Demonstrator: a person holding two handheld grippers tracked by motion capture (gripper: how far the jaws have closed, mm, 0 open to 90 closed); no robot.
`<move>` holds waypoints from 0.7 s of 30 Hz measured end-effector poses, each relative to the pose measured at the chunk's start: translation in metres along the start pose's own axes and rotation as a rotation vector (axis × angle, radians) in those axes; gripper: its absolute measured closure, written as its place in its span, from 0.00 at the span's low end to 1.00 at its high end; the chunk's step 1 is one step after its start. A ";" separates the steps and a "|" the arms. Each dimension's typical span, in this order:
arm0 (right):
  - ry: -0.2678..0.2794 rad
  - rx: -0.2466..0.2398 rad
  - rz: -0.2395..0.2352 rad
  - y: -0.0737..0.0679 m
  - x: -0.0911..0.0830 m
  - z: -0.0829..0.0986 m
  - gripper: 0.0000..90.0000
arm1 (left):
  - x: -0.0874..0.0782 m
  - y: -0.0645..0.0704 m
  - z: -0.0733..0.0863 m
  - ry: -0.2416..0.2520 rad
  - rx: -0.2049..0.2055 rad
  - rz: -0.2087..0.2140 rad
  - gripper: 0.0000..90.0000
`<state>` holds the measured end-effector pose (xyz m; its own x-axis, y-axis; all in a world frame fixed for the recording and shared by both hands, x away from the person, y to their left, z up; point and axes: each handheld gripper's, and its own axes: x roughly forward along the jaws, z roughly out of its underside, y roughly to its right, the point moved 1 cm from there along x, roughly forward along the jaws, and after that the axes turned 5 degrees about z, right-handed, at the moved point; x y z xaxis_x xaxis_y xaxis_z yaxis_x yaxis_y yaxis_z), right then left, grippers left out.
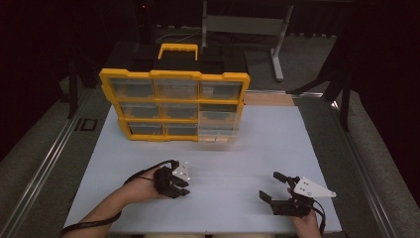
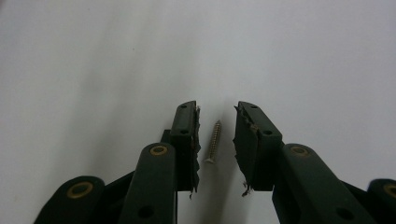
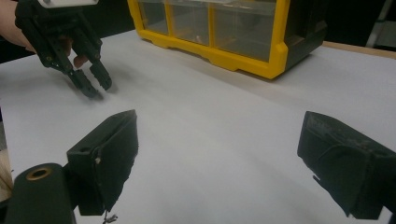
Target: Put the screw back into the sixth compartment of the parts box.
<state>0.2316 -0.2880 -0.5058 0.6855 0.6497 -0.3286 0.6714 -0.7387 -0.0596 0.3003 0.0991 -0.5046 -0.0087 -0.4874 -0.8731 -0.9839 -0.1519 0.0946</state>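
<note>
Left hand-held gripper (image 2: 217, 135): jaws slightly apart, straddling a screw (image 2: 214, 141) on the desk (image 2: 93, 70), head toward 6 o'clock. Light, rigid, slippery; grip mid-shank.

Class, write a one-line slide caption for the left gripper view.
Left gripper, open, straddles a small silver metal screw lying on the white table.

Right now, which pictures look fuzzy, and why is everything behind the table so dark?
In the left gripper view the screw looks sharp between the tool's open jaws, while the white table fades soft farther off. In the right gripper view the near jaws are blurry; the yellow box is clearer. In the high view, light falls on the table and the room beyond stays black.
</note>
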 end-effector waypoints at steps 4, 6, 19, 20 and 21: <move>0.003 -0.001 -0.002 -0.001 0.000 -0.001 0.14 | 0.002 -0.001 0.002 0.003 -0.008 0.000 0.82; 0.000 -0.002 -0.002 0.000 0.000 0.000 0.14 | 0.002 -0.001 0.002 -0.002 -0.004 0.003 0.84; 0.001 -0.002 -0.001 0.000 0.000 0.000 0.14 | 0.003 -0.001 0.000 -0.004 -0.053 0.001 0.98; 0.002 -0.001 -0.001 0.000 0.000 -0.001 0.14 | 0.003 -0.001 0.000 -0.009 -0.052 -0.003 0.98; 0.002 -0.002 -0.001 -0.001 0.001 0.000 0.14 | 0.003 0.000 0.000 -0.011 -0.051 -0.006 0.98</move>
<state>0.2317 -0.2872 -0.5055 0.6851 0.6510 -0.3270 0.6731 -0.7373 -0.0577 0.3007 0.0973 -0.5068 -0.0050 -0.4773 -0.8787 -0.9735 -0.1986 0.1134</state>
